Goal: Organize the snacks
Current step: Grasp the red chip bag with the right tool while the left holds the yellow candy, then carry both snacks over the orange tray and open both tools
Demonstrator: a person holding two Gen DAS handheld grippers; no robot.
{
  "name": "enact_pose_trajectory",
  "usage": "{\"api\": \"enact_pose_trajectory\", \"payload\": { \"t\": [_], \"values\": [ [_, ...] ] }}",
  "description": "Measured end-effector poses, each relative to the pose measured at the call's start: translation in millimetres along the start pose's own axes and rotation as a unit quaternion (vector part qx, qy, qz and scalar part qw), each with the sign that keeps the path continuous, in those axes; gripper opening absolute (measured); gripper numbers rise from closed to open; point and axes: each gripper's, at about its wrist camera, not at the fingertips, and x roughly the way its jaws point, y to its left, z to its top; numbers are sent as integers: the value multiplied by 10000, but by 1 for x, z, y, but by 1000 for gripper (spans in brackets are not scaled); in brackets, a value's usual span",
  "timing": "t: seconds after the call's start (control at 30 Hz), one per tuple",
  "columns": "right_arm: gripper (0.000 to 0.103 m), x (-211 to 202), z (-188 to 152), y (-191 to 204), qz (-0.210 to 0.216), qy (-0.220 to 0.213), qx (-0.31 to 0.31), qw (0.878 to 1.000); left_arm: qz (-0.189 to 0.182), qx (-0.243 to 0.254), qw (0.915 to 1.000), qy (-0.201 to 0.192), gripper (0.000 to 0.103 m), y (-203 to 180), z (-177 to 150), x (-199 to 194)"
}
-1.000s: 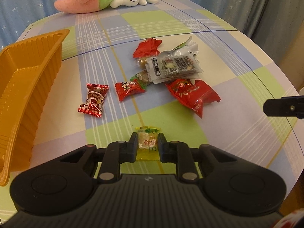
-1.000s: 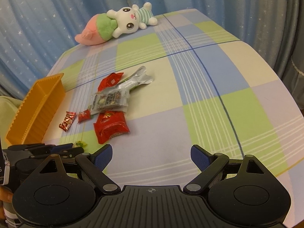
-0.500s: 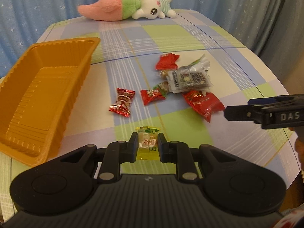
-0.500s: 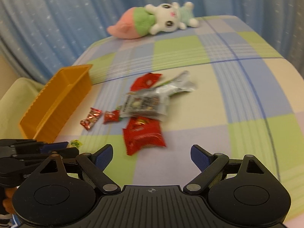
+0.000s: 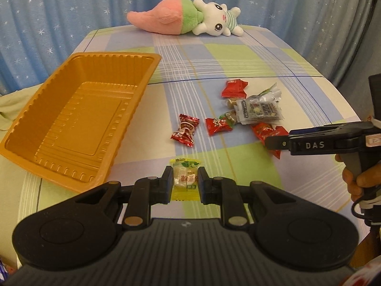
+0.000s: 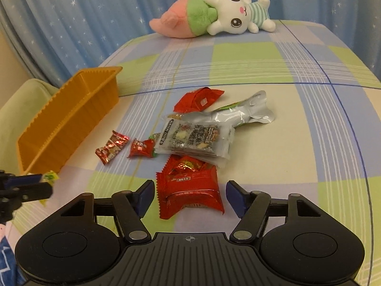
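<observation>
My left gripper (image 5: 185, 181) is shut on a small yellow-wrapped candy (image 5: 185, 182), lifted above the checked tablecloth, just right of the orange tray (image 5: 71, 116), which holds nothing. My right gripper (image 6: 190, 199) straddles a red snack packet (image 6: 190, 190) lying on the cloth; its jaws are closing and the blue pads stand a little off the packet's sides. Beyond it lie a clear pack of dark snacks (image 6: 193, 140), a silver pouch (image 6: 247, 114), another red packet (image 6: 197, 99) and two small red candies (image 6: 112, 146) (image 6: 141, 148).
A plush rabbit with a pink carrot (image 5: 188, 20) lies at the far edge of the table. Blue starred curtains hang behind. The right gripper (image 5: 321, 140), held by a hand (image 5: 359, 178), shows at the right of the left wrist view.
My left gripper rose with the yellow candy and swung toward the tray. My right gripper came down over the red packet and its jaws narrowed around it.
</observation>
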Motion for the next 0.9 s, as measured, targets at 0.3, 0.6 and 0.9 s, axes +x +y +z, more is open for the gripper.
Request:
{"api": "enact_pose_trajectory", "payload": {
  "t": [0.3,0.6,0.9],
  "values": [
    [41,-1,-4,8,-83,-58,-117,9999,-48,-1,10000,10,19,2,-2,-3],
    [38,-20,-9,19,-66,-69,-61,9999,-207,41,9997,-74,19,5,1,-7],
    [38,-53,6,63,312,-268,-193,9990,-237,-46,9993,-276,20,25,11,-27]
  ]
}}
